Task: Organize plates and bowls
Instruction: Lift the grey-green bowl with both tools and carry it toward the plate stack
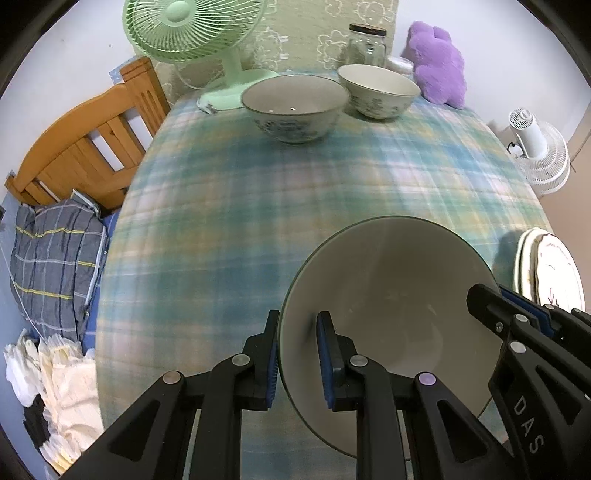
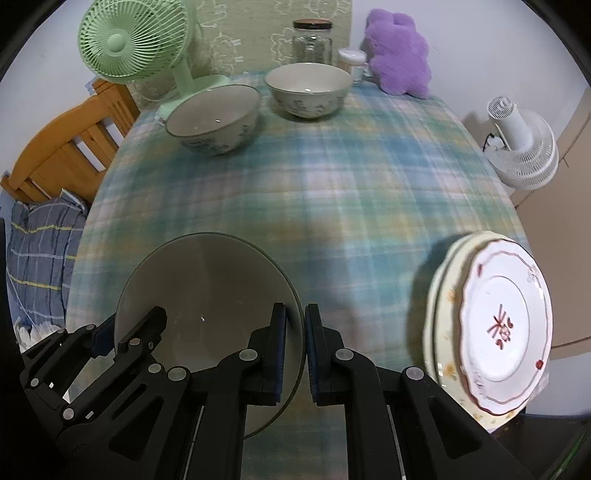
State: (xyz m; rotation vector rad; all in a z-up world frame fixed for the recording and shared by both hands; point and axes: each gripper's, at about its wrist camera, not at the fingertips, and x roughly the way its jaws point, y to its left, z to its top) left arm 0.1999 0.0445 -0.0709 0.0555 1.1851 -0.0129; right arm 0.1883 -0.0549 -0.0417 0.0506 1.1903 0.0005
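Note:
A large grey-white bowl (image 1: 391, 310) is held over the near part of the plaid table; it also shows in the right wrist view (image 2: 207, 288). My left gripper (image 1: 301, 354) is shut on its left rim, one finger outside, one inside. My right gripper (image 2: 295, 347) is shut on its right rim; it shows in the left wrist view (image 1: 517, 314). Two patterned bowls (image 1: 295, 107) (image 1: 378, 90) stand at the far end, also in the right wrist view (image 2: 214, 118) (image 2: 308, 88). A stack of plates (image 2: 495, 325) sits at the near right edge, topped by a white plate with red marks.
A green fan (image 1: 192, 33), a glass jar (image 1: 367, 44) and a purple plush toy (image 1: 439, 62) stand along the table's far edge. A wooden chair (image 1: 85, 140) and a bundle of cloth (image 1: 51, 258) are on the left. A white fan (image 2: 521, 144) stands right of the table.

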